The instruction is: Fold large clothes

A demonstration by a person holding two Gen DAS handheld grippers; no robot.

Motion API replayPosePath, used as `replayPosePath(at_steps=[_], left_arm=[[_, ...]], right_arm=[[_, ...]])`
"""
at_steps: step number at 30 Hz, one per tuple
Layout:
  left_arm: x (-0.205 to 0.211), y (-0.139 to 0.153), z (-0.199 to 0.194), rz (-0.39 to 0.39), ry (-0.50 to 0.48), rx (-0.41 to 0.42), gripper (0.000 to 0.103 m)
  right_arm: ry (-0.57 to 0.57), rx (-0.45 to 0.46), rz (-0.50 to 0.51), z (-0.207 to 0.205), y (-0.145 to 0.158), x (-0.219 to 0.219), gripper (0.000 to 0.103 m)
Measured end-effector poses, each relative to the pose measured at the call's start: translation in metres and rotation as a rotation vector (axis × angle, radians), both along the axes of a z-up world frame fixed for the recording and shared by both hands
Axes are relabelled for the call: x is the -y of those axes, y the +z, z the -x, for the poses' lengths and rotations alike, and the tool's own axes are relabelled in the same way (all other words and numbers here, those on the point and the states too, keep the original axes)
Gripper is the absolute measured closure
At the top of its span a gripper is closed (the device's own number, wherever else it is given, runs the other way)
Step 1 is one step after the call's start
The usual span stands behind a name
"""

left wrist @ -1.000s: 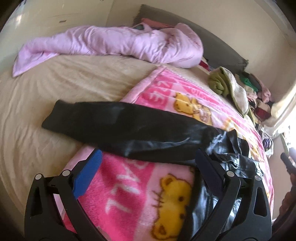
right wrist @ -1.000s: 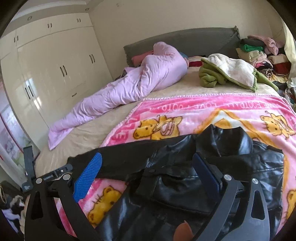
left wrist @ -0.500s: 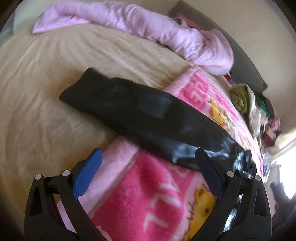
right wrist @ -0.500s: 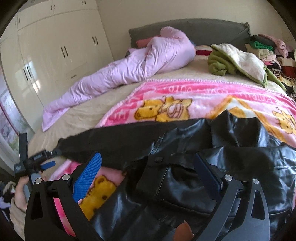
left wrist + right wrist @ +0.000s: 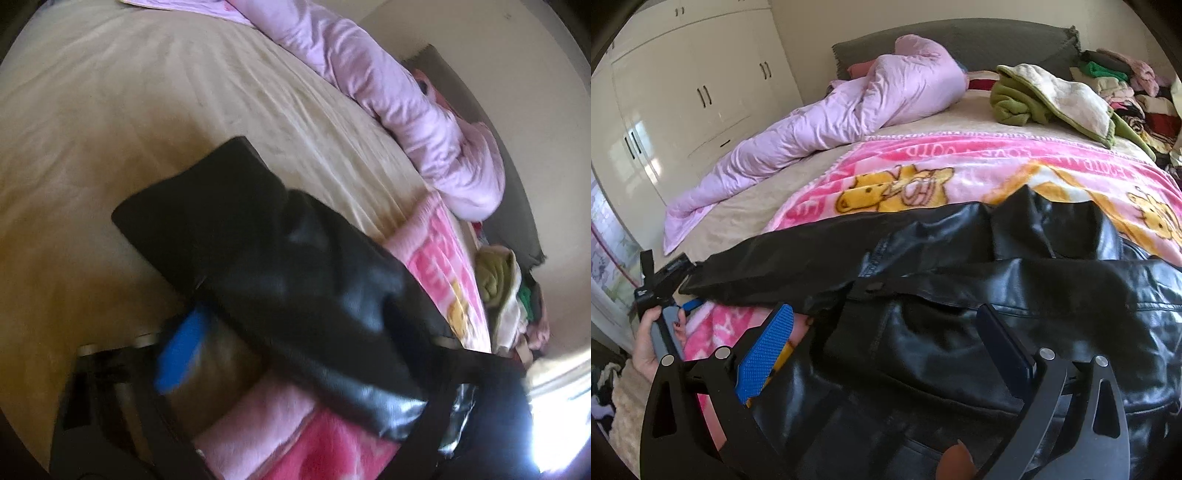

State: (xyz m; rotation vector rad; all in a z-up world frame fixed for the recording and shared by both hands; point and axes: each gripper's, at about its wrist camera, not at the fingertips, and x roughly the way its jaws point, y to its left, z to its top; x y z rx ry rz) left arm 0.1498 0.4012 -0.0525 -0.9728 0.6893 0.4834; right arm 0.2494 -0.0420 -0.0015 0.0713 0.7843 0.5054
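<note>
The black leather jacket lies on the pink bear blanket, its sleeve stretched onto bare beige sheet. The right claw hovers released over it. Left claw: blurred, cannot tell. Blanket lettering unreadable.

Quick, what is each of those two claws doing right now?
Left gripper: open at the jacket sleeve, holding nothing.
Right gripper: open over the jacket, holding nothing.
</note>
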Motion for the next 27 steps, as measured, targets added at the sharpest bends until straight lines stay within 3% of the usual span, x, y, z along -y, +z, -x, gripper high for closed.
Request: replayPosePath(at_steps=[1, 3, 6, 15, 21, 27], left_arm=[[0.0, 0.002, -0.003, -0.011, 0.006, -0.015, 0.057], [0.003, 0.008, -0.006, -0.04, -0.003, -0.008, 0.086], [0.012, 0.029, -0.005, -0.106, -0.016, 0.035, 0.098], [0.066, 0.126, -0.01, -0.301, -0.138, 0.18, 0.103], [0.116, 0.177, -0.017, -0.36, -0.233, 0.262, 0.103], [0.164, 0.211, -0.021, -0.39, -0.319, 0.321, 0.103]], right_arm=[[-0.008, 0.003, -0.012, 0.002, 0.003, 0.007, 0.004], [-0.022, 0.008, -0.027, 0.005, 0.007, 0.019, 0.004], [-0.042, 0.017, -0.045, 0.01, 0.015, 0.036, 0.004], [-0.122, 0.045, -0.109, 0.035, 0.032, 0.095, 0.004], [-0.19, 0.059, -0.156, 0.056, 0.046, 0.144, 0.004], [-0.256, 0.081, -0.191, 0.076, 0.058, 0.188, 0.004]])
